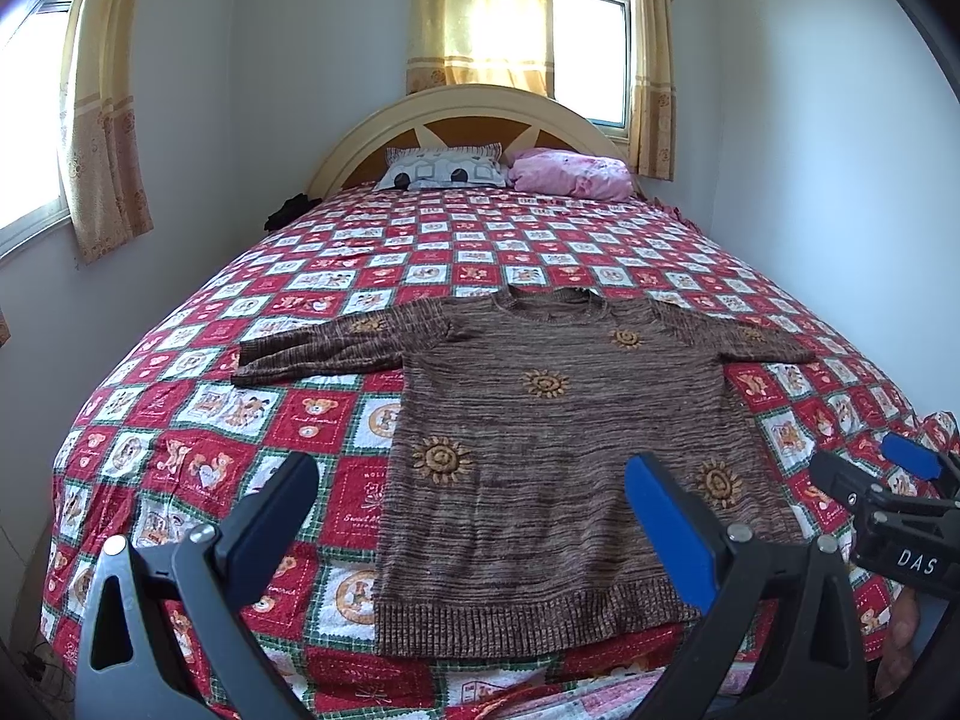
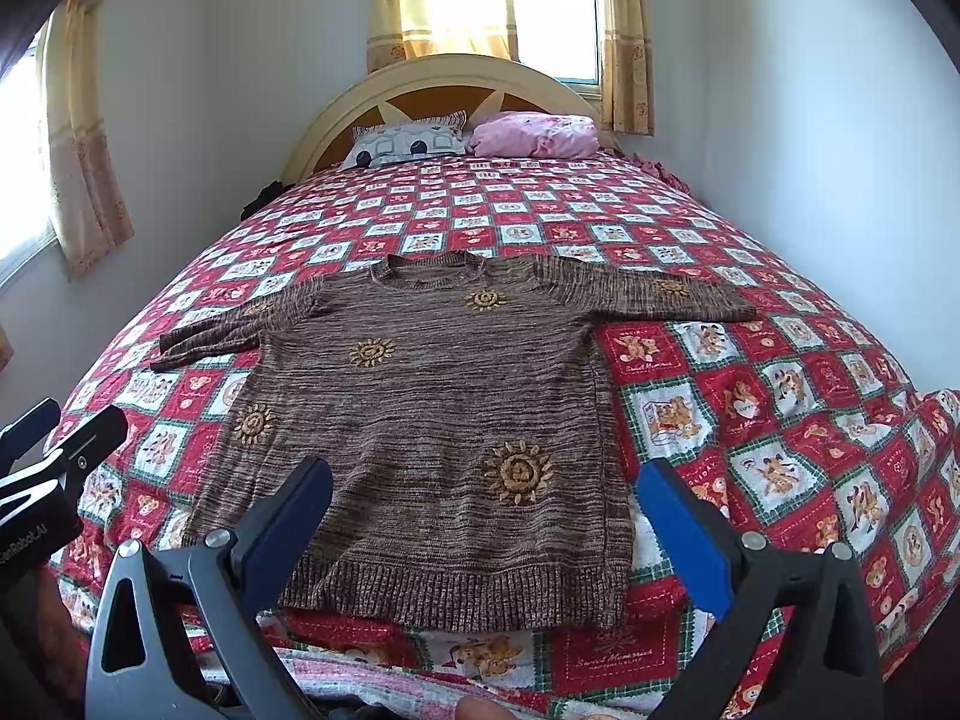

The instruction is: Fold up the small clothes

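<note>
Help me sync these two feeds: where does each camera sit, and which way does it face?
Left wrist view: sits on the left gripper at the foot of the bed, facing the headboard across the sweater; both its fingers show, open, with the right gripper at the right edge.
Right wrist view: sits on the right gripper, facing the same way; its open fingers show, with the left gripper at the left edge.
Shared: sweater, bed, headboard, pillows, window.

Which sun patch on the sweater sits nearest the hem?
The large sun patch low on the sweater's right side; the others lie farther up.
</note>
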`<state>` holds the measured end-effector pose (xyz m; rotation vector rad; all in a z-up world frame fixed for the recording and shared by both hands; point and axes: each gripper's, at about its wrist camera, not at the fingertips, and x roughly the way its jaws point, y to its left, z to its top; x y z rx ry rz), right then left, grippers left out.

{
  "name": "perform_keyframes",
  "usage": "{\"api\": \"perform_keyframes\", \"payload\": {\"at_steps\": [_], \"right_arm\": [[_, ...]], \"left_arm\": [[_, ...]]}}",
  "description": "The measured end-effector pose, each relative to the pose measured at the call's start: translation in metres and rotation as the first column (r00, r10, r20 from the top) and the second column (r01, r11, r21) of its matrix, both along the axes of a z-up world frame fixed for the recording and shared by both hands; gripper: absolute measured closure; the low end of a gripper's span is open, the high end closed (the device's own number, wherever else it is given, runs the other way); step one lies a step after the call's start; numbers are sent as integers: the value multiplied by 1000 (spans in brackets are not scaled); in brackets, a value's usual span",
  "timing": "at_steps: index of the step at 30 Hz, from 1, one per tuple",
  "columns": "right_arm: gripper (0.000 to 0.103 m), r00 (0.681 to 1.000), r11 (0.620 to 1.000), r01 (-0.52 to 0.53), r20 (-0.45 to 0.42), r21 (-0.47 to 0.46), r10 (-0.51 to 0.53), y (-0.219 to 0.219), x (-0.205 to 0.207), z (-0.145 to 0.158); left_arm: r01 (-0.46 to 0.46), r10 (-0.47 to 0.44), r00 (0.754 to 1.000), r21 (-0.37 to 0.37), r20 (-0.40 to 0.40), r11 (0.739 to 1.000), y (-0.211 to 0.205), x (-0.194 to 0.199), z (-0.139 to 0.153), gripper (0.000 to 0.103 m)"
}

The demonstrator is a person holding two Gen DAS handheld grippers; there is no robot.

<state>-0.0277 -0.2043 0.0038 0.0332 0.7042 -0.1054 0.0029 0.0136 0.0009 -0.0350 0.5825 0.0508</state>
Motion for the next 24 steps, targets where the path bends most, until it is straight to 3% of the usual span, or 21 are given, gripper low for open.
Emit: {"api": "perform_keyframes", "payload": {"at_steps": [16,24], "right_arm": [[1,1000,1000,-1,-18,4,1,-7,10,-7],[1,999,1000,19,-41,22,-18,-32,33,-20]], "left_arm": [[-5,4,1000,61,20,998,3,10,1,0],[2,0,1000,113,-10,994,5,44,-8,0]]}}
